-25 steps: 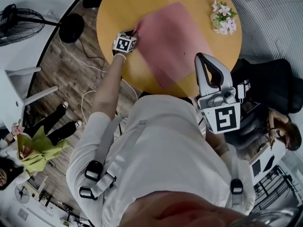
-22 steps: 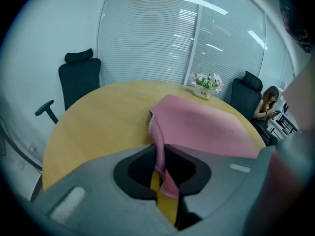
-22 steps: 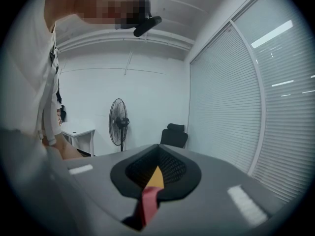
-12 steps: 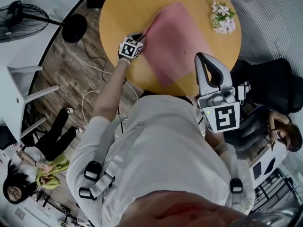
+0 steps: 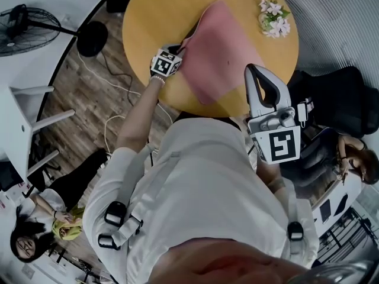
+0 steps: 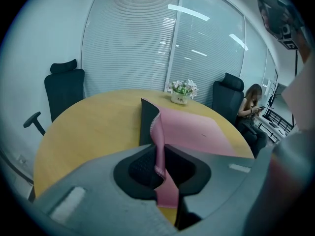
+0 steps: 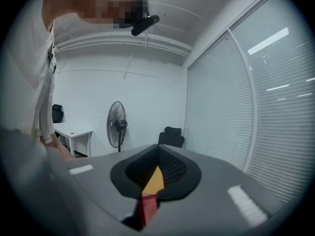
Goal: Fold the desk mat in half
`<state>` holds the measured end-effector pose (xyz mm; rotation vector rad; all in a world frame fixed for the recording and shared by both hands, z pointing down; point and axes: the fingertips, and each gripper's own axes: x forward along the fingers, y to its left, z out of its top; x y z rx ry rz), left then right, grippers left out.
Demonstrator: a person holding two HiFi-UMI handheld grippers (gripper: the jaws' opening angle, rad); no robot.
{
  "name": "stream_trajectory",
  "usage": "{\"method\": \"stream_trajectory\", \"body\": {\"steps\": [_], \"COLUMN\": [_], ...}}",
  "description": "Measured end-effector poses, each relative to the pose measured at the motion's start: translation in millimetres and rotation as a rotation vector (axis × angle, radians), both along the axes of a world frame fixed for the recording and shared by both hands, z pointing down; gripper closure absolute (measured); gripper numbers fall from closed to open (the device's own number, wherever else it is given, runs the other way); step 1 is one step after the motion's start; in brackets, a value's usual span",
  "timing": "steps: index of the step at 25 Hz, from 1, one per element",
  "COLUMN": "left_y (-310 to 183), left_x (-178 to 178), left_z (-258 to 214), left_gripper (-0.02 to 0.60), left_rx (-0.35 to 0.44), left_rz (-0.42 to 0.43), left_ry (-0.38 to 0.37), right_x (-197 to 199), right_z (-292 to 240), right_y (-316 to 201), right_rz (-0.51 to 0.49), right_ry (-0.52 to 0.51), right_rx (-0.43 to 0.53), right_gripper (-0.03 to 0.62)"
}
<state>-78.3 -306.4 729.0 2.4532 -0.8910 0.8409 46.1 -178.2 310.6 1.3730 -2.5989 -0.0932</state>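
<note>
A pink desk mat [image 5: 222, 52] lies on the round yellow table [image 5: 148, 10]. My left gripper [image 5: 180, 46] is shut on the mat's left edge and holds it raised off the table. In the left gripper view the pinched edge runs upright between the jaws of the left gripper [image 6: 160, 147], its dark underside [image 6: 146, 122] facing left, while the rest of the mat [image 6: 197, 129] lies flat. My right gripper [image 5: 255, 76] hovers over the table's near edge by the mat's near right corner, shut and holding nothing. Below the right gripper [image 7: 157, 165], a sliver of mat [image 7: 147, 206] shows.
A small pot of flowers [image 5: 272, 16] stands at the table's far right. Black office chairs [image 5: 331, 99] sit right of the table, with a seated person [image 5: 355, 164] beyond. A standing fan [image 5: 29, 22] and a white desk [image 5: 12, 135] are at left, cables [image 5: 100, 76] on the floor.
My left gripper has moved right and upward, carrying the mat's left edge with it, so the edge now curls higher over the mat. The right gripper has barely shifted.
</note>
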Motion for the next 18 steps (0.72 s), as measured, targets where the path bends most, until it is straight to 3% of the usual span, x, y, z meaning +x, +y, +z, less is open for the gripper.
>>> {"method": "stream_trajectory", "body": {"steps": [18], "left_y": [59.5], "left_x": [51.8], "left_z": [-10.3], "left_gripper": [0.532], "left_rx": [0.01], "left_rz": [0.115], "left_ry": [0.004], "right_x": [22.3], "right_z": [-8.2], "right_y": [23.6], "right_rz": [0.0], "right_ry": [-0.021], "right_rx": [0.02], "right_gripper": [0.589]}}
